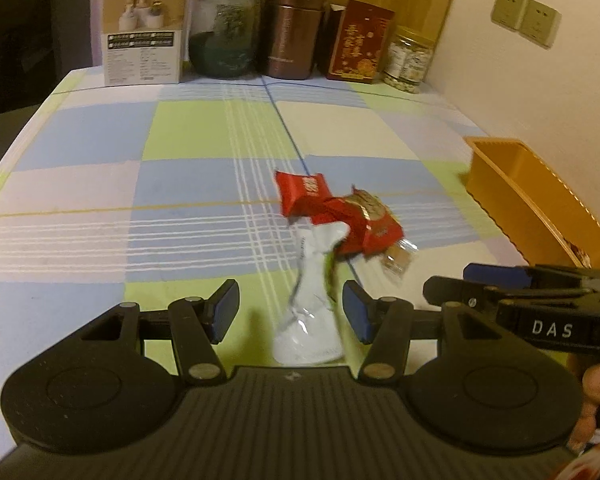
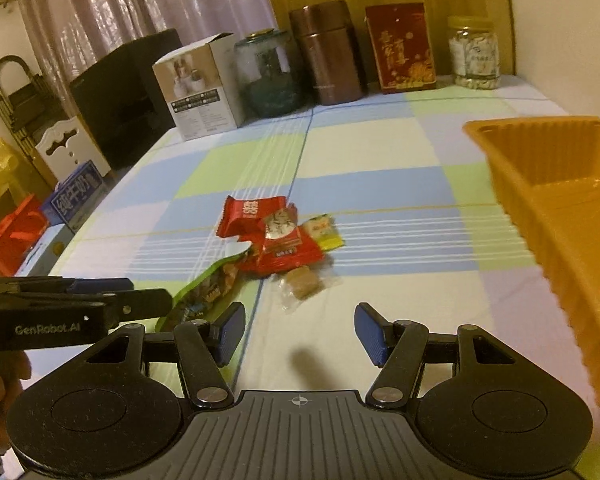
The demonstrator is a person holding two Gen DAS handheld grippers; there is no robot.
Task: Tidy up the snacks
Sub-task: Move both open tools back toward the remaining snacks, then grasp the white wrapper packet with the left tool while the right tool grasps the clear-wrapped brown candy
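Note:
A small heap of snack packets lies mid-table: two red packets [image 1: 340,210] [image 2: 276,236], a clear-wrapped brown candy [image 2: 302,286], a yellow-green candy [image 2: 324,232] and a long packet, white-backed [image 1: 312,312] and green-fronted [image 2: 204,292]. My left gripper [image 1: 290,312] is open with the white packet lying between its fingers, untouched by either pad. My right gripper [image 2: 300,334] is open and empty over bare cloth, just short of the brown candy. An orange tray [image 2: 540,184] [image 1: 532,200] stands at the right, with something red in its near end.
Along the table's back edge stand a white box [image 1: 146,32], a glass jar [image 1: 224,32], a brown canister [image 1: 294,28], a red box [image 1: 358,42] and a plastic jar [image 1: 408,60]. The checked tablecloth [image 1: 140,200] covers the table. Boxes sit on the floor to the left [image 2: 40,224].

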